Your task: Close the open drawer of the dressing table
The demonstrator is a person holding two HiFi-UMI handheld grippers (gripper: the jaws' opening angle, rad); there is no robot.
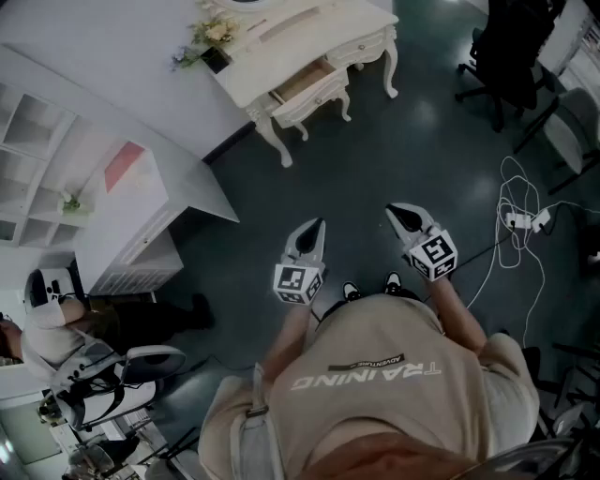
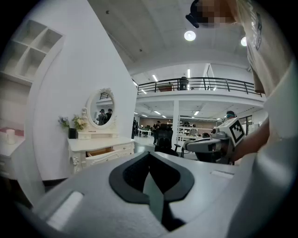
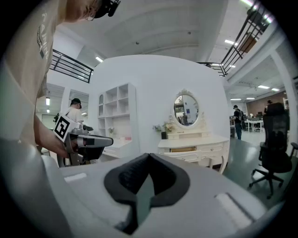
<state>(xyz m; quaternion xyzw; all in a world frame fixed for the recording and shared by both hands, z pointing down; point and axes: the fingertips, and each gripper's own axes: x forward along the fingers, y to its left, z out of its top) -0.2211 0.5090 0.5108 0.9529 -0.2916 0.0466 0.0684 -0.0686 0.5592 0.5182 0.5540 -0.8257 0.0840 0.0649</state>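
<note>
Drawer of cream carved wood (image 1: 305,87) stood open below the front edge of the white tabletop (image 1: 328,23), well apart from your left gripper (image 1: 317,228) and right gripper (image 1: 397,214), jaws together and empty; probably stiff and easy-sliding, it suited a mid-front push.

Dark floor (image 1: 394,150), white shelving (image 1: 28,122), office chairs (image 1: 506,56)

Seen from the head view, the dressing table (image 1: 309,42) is cut by the top edge, so its back is lost. The open drawer (image 1: 305,82) is too small in every view to tell whether anything lies inside. The mirror (image 3: 186,108) reflects tiny figures I cannot make out. The wearer's trunk hides the legs, and only the shoes (image 1: 352,292) peek out. A seated person (image 1: 42,328) is clipped by the left edge, and a black office chair (image 1: 511,47) by the top.
</note>
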